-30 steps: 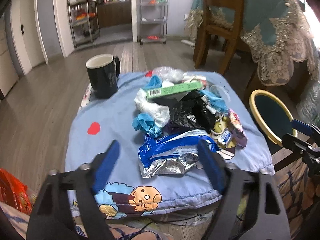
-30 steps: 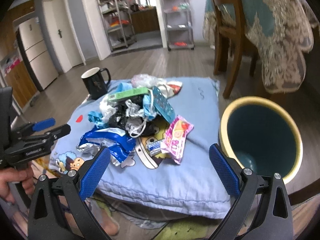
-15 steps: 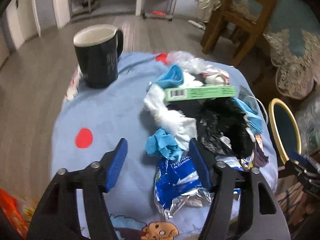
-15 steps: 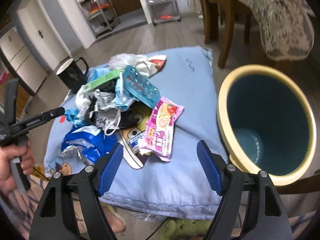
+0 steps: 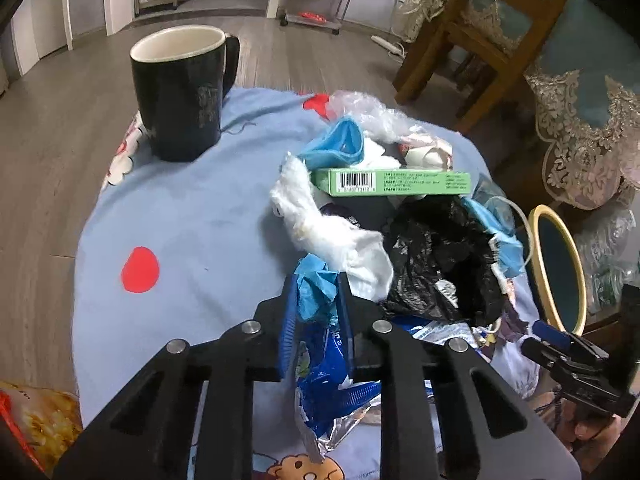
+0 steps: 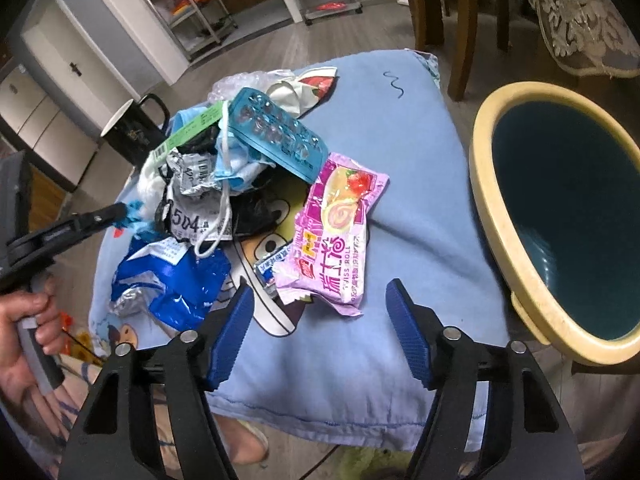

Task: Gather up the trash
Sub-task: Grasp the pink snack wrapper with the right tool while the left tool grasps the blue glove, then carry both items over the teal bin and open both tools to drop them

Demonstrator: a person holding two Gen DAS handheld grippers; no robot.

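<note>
A heap of trash lies on a light blue cushion (image 5: 192,220). My left gripper (image 5: 316,292) is shut on a crumpled blue glove (image 5: 314,286) at the heap's near left edge; it also shows in the right wrist view (image 6: 134,216). Around it lie white tissue (image 5: 332,232), a green box (image 5: 392,182), a black bag (image 5: 436,256) and a blue foil wrapper (image 5: 332,376). My right gripper (image 6: 320,304) is open, just short of a pink snack wrapper (image 6: 336,232). A yellow-rimmed teal bin (image 6: 560,216) stands to the right.
A black mug (image 5: 180,88) stands on the cushion's far left corner. A teal blister pack (image 6: 276,132) and face mask (image 6: 236,168) top the heap. A wooden chair (image 5: 492,32) and a lace-draped table (image 5: 592,92) stand beyond. An orange bag (image 5: 24,420) lies at near left.
My left gripper moved forward and down to the heap and closed on the blue glove. My right gripper moved closer to the pink wrapper, with its jaws narrowing somewhat.
</note>
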